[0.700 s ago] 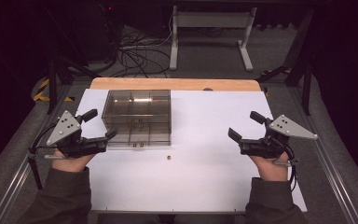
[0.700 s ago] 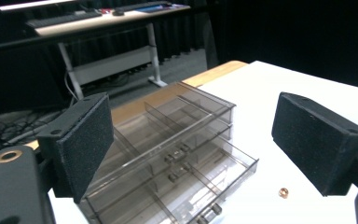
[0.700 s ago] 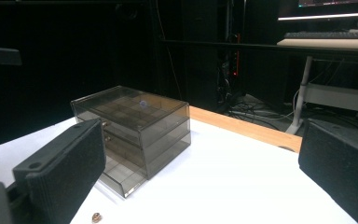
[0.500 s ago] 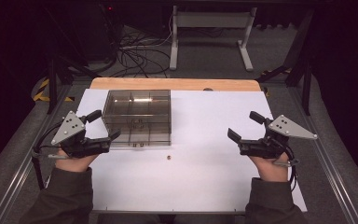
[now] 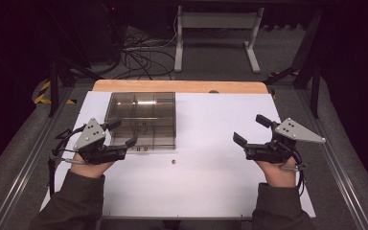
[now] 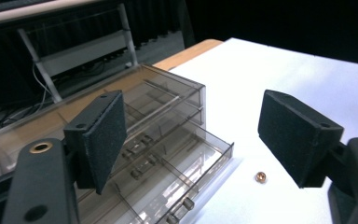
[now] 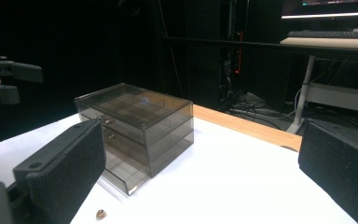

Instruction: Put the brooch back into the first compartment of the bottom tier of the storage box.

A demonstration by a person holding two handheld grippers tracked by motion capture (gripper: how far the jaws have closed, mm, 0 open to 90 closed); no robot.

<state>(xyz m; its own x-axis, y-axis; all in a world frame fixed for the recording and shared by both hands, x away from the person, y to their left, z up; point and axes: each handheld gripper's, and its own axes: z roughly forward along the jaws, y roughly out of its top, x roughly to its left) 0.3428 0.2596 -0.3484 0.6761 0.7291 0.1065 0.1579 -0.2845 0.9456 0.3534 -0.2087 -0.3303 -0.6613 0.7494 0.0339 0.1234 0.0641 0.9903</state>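
A smoky clear plastic drawer cabinet (image 5: 141, 119) stands on the white table top (image 5: 211, 182), left of centre. Its lowest drawer (image 6: 182, 172) is pulled partly out toward me, and the drawer (image 7: 126, 179) has divided compartments. A small brass nut (image 5: 173, 161) lies on the table just in front of the cabinet; the nut (image 6: 260, 176) sits between my left jaws' line of sight, and the nut (image 7: 100, 214) lies near my right gripper's left jaw. My left gripper (image 5: 123, 133) hovers open at the cabinet's front left corner. My right gripper (image 5: 250, 129) is open at the right, holding nothing.
A wooden strip (image 5: 179, 86) runs along the table's far edge. Beyond it stand a metal stand (image 5: 215, 28) and loose cables (image 5: 139, 52) on the floor. Metal rails (image 5: 24, 158) border the table at both sides.
Both grippers hold nearly still; the left one has drifted very slightly. The cabinet and nut have not moved.
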